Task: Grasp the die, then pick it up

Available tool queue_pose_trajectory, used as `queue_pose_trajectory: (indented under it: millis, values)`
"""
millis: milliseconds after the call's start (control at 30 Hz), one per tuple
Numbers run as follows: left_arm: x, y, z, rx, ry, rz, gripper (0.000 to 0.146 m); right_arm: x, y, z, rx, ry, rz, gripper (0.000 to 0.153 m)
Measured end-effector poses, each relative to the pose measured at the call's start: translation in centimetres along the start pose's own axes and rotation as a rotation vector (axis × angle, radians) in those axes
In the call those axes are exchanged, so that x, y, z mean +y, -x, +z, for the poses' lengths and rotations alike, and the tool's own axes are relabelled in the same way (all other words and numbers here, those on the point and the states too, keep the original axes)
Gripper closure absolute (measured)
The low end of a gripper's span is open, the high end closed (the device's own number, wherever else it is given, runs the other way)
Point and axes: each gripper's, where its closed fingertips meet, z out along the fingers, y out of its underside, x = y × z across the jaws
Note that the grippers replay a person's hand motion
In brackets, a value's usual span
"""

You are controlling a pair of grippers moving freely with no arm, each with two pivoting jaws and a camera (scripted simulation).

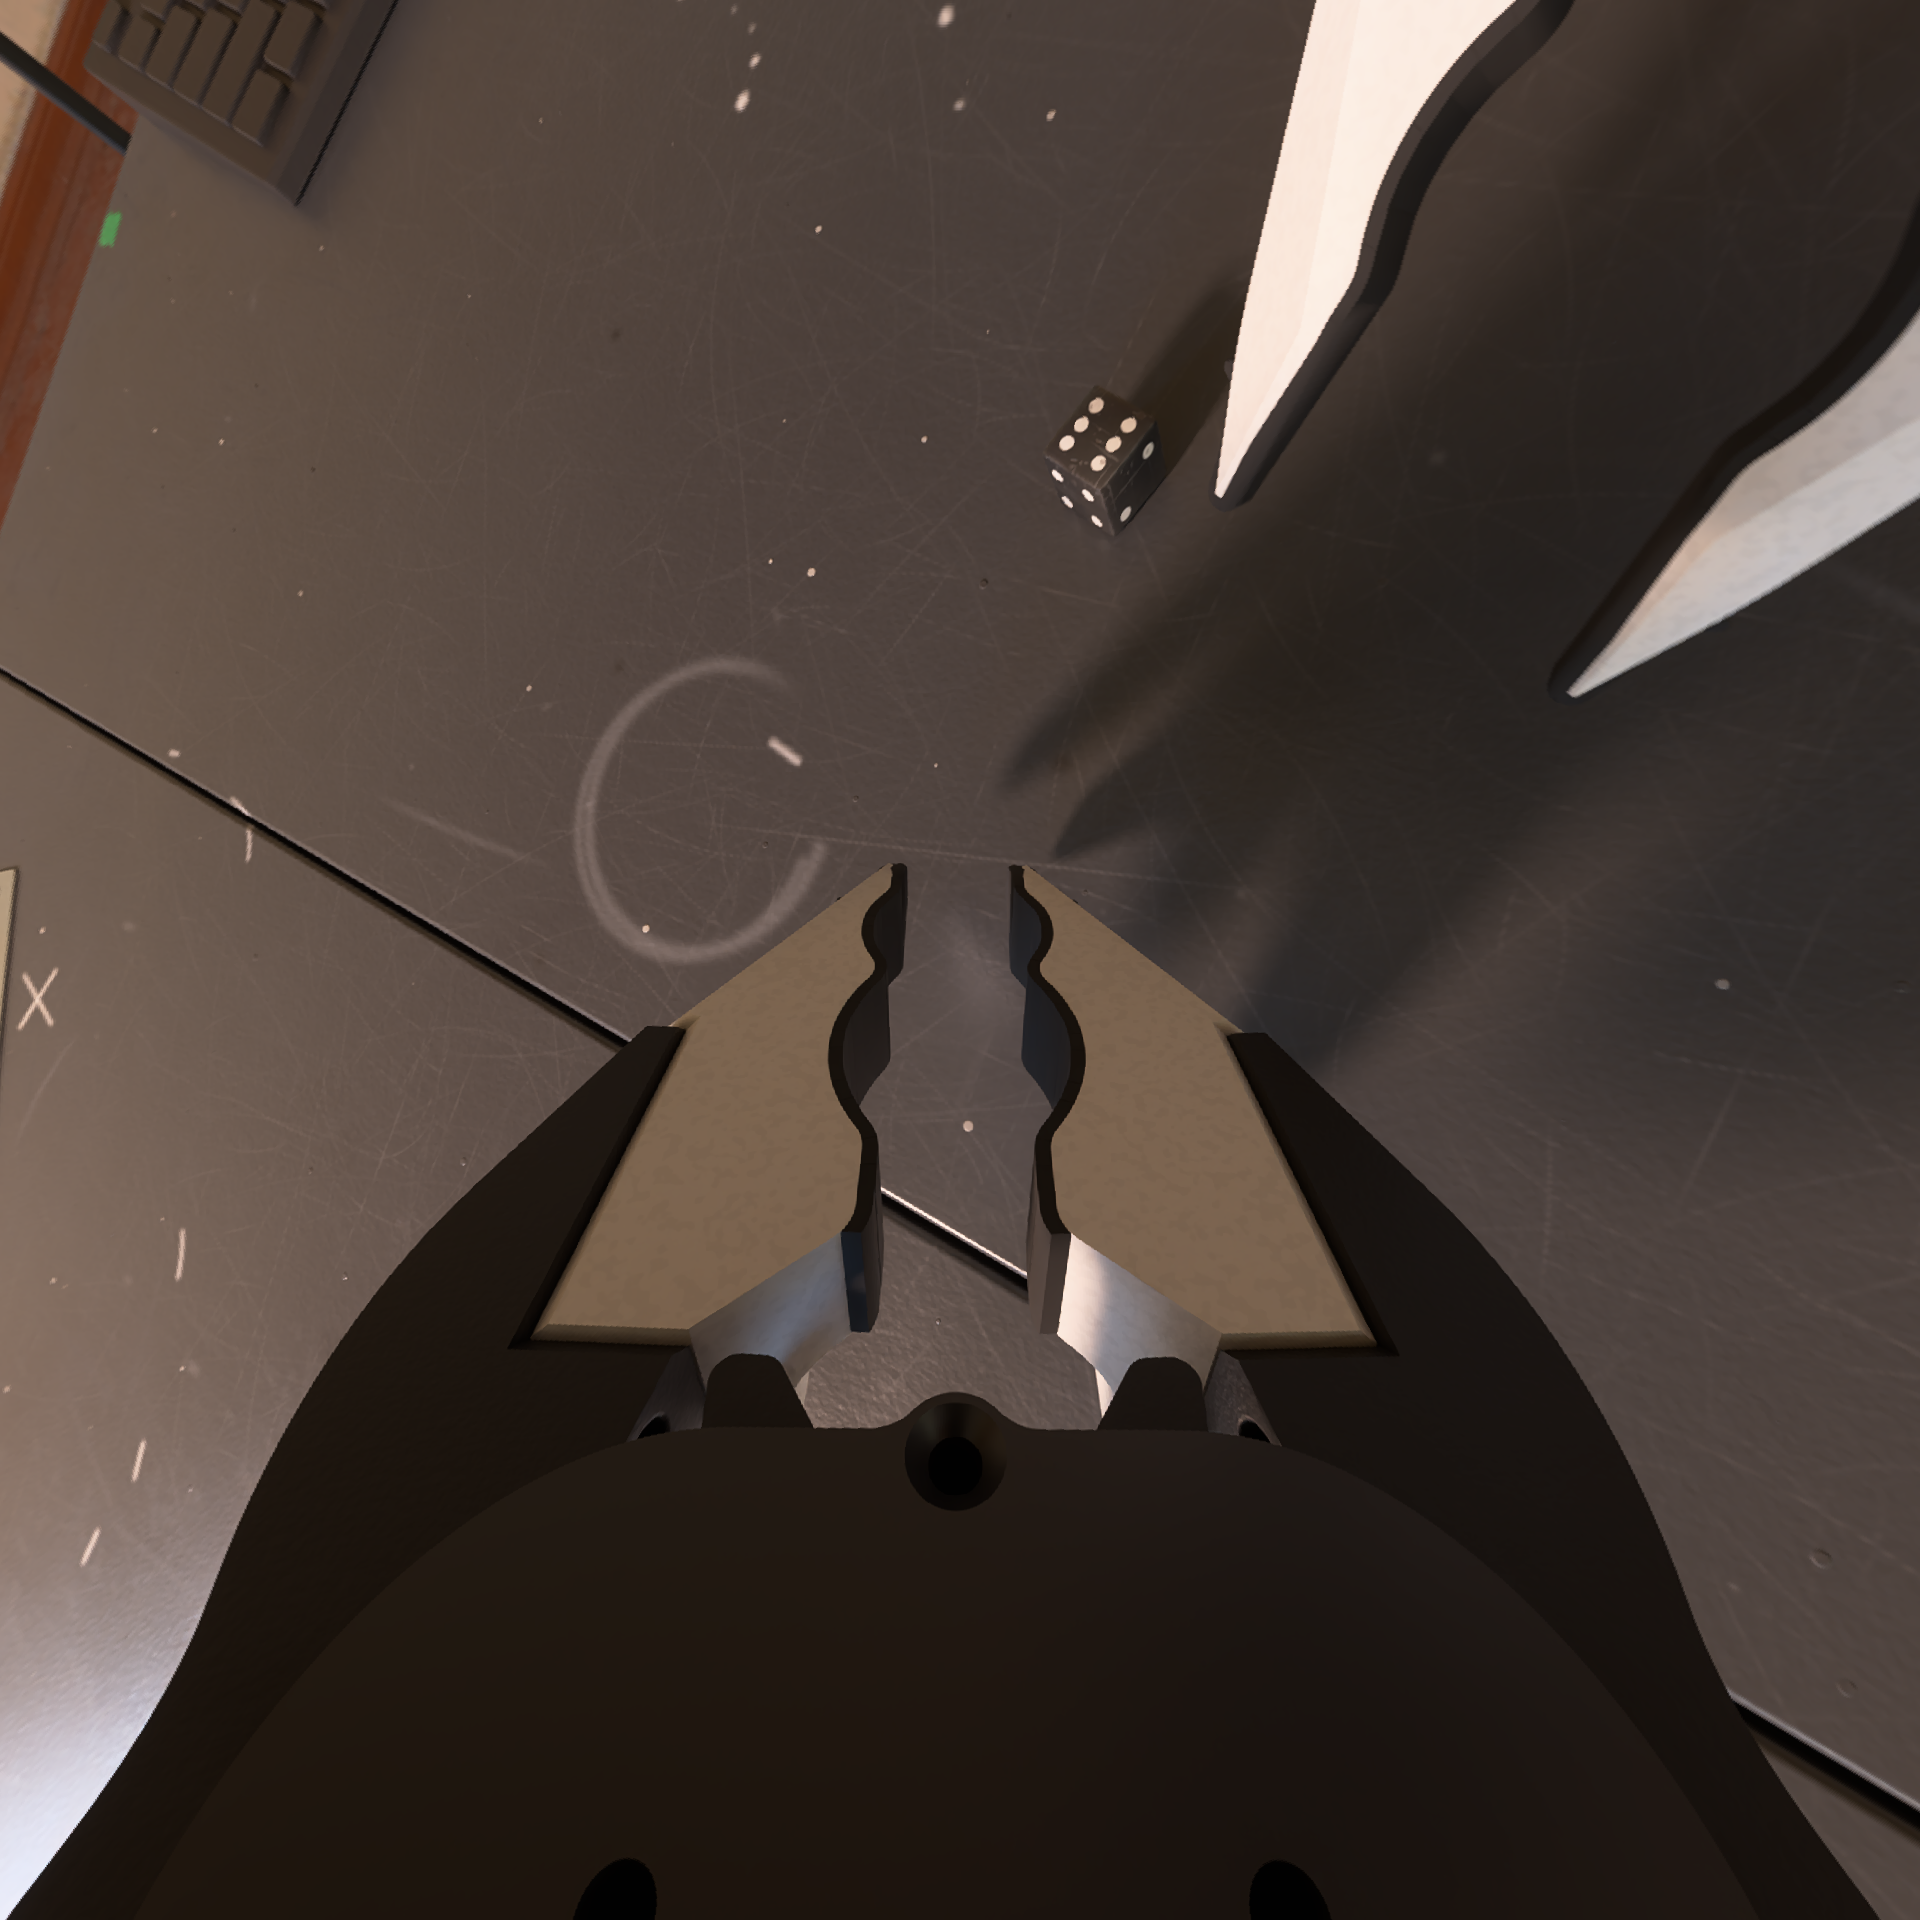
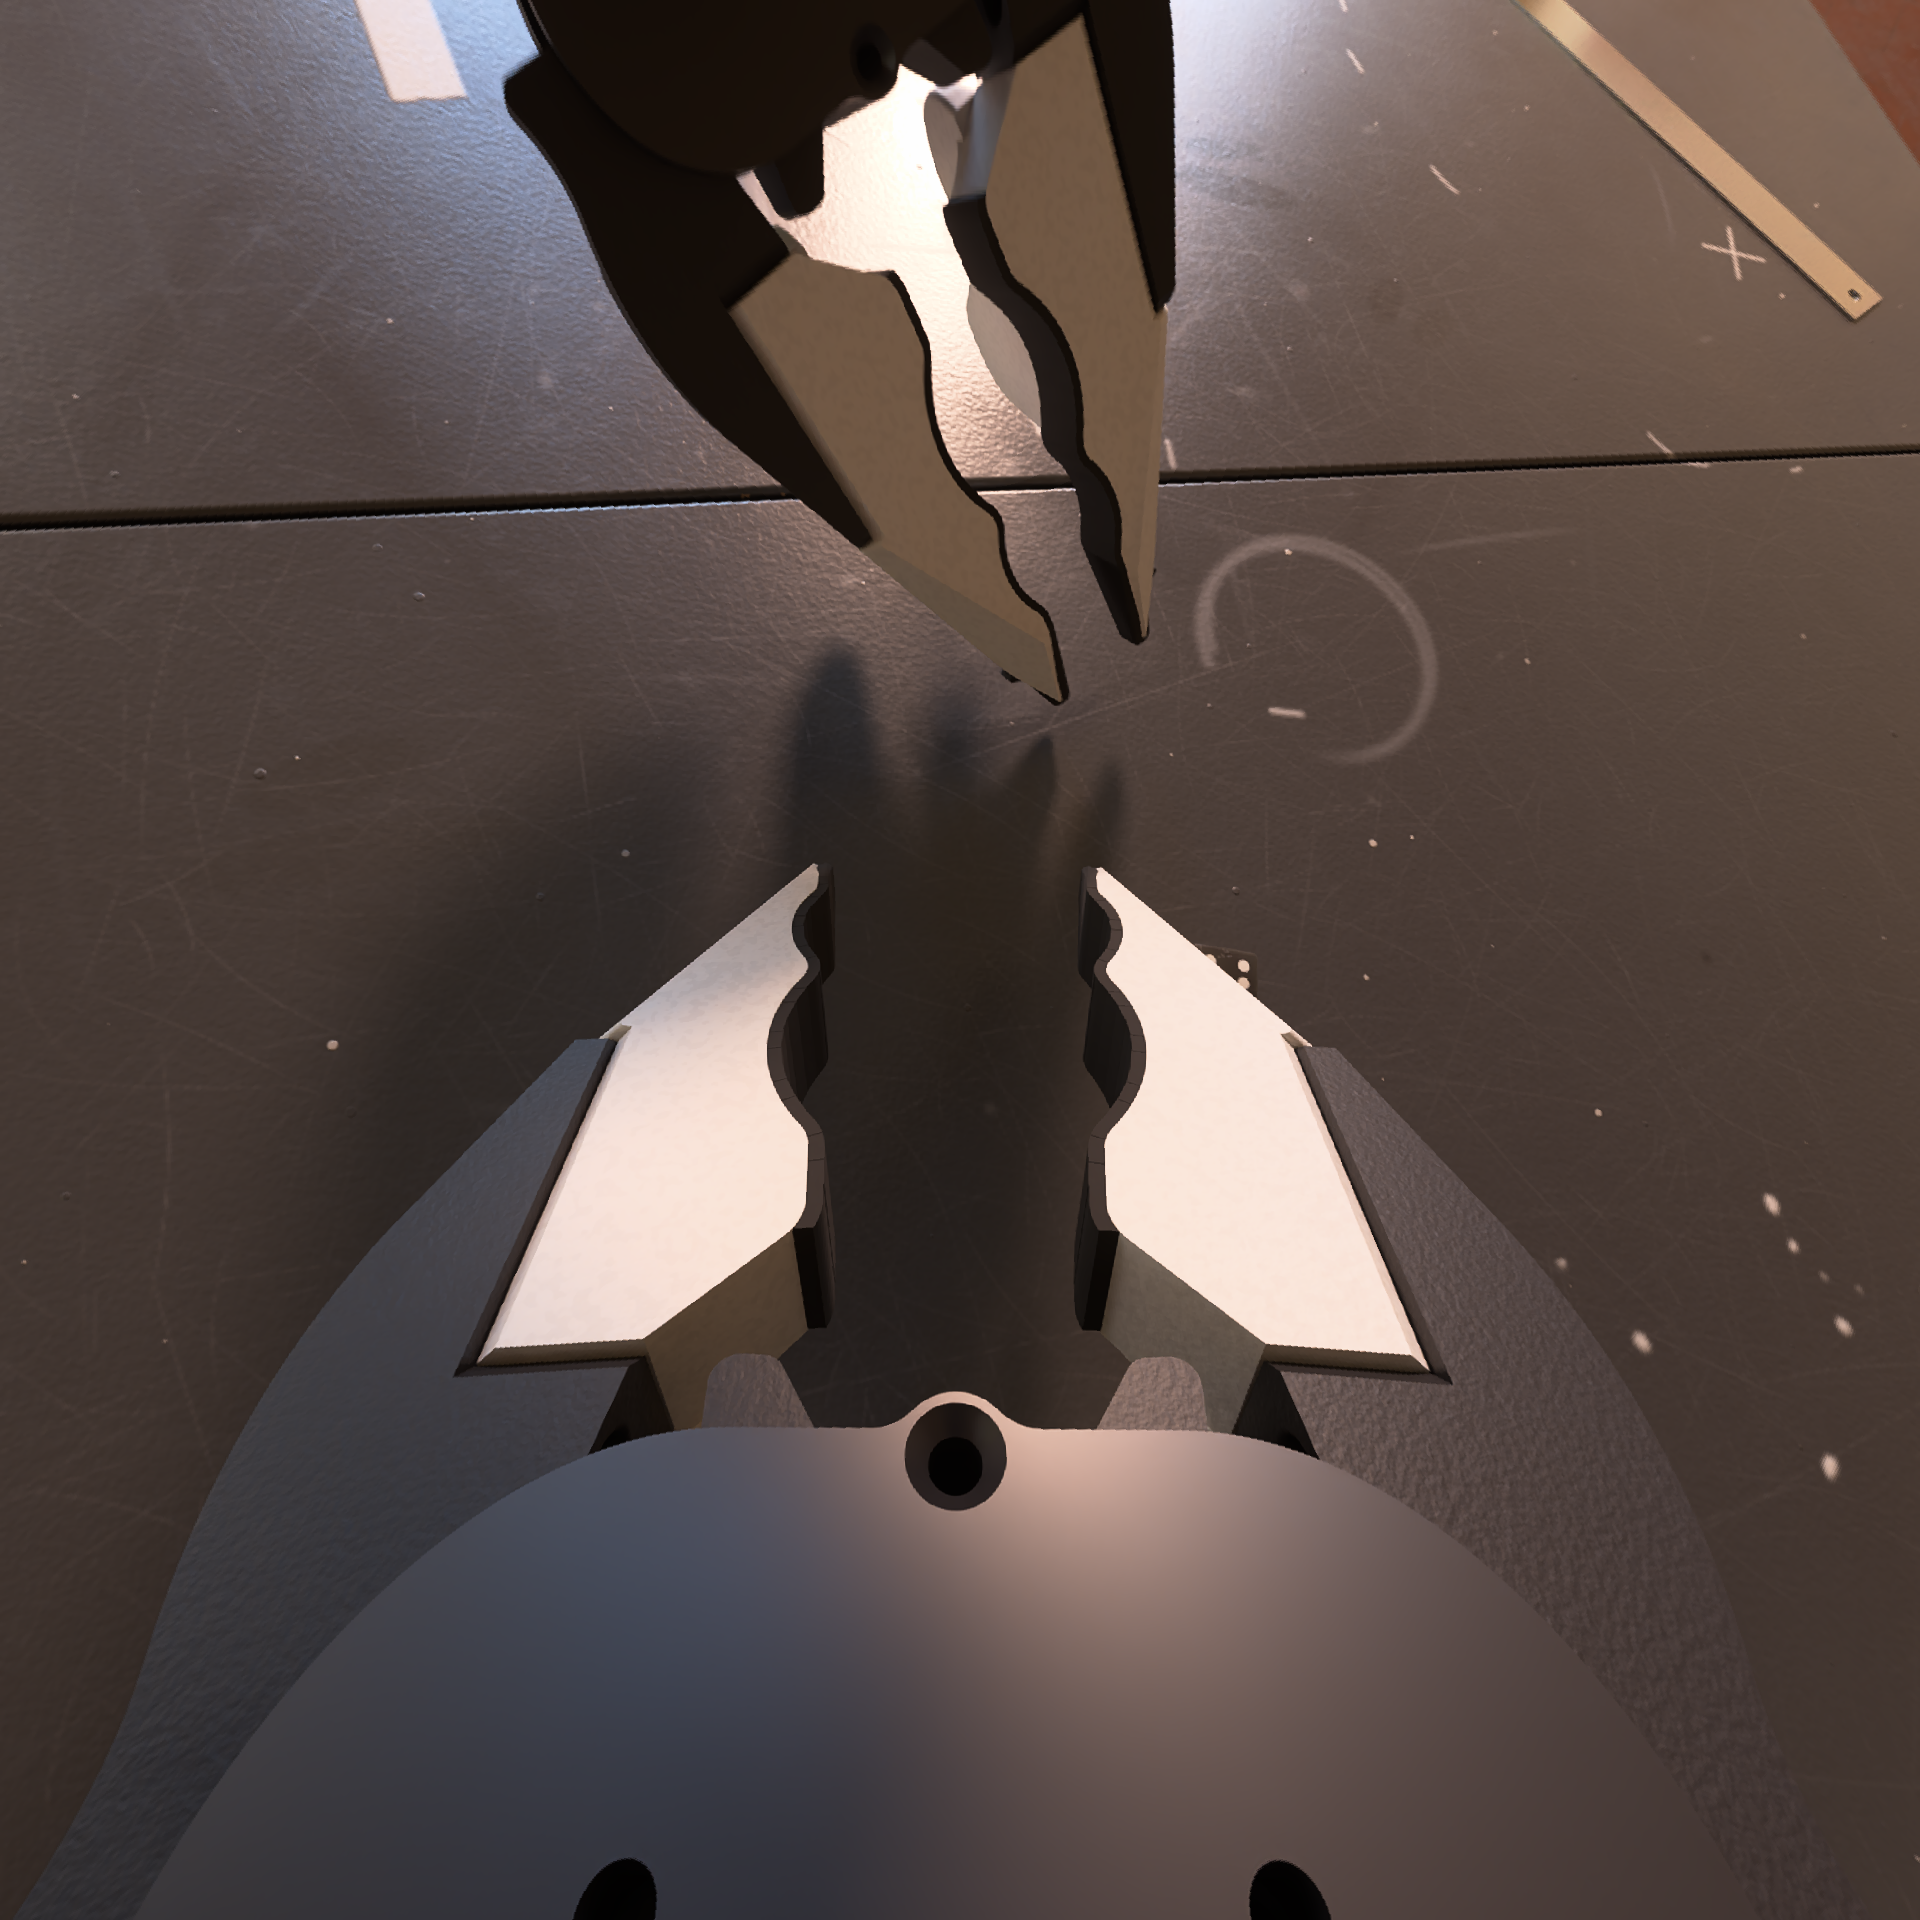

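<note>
A small black die [image 1: 1101, 460] with white pips lies on the dark scratched table [image 1: 520, 468]. My left gripper [image 1: 958, 878] is open with a narrow gap and empty, well short of the die, which is ahead and to the right. My right gripper [image 1: 1403, 592] is open; its nearer finger's tip is just right of the die. In the right wrist view my right gripper [image 2: 956, 878] is open and empty. There, only a sliver of the die [image 2: 1236, 966] shows outside the right finger. The left gripper [image 2: 1093, 665] hangs opposite, tips down.
A dark keyboard [image 1: 239, 83] sits at the far left corner by the wooden edge [image 1: 31, 260]. A chalk ring [image 1: 696, 810] marks the table, and a seam [image 1: 312, 842] crosses it. A thin metal strip [image 2: 1704, 156] and a white tape piece [image 2: 410, 47] lie beyond.
</note>
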Motion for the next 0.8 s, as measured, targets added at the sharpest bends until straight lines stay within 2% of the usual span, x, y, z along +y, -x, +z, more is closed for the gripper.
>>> queue_pose_trajectory:
  millis: [367, 633, 800]
  values:
    - [-0.3, -0.6, -0.6, 0.053, -0.045, -0.002, 0.121, 1.0, -1.5, 0.1, 0.042, 0.049, -0.007, 0.105]
    - [0.0, -1.5, -0.9, 0.091, -0.045, 0.035, 0.121, -0.2, -1.0, 1.3, 0.02, 0.028, -0.061, 0.103]
    - [0.0, -1.7, -1.1, 0.098, -0.051, 0.042, 0.122, -0.1, -1.0, 0.9, 0.035, 0.018, -0.077, 0.102]
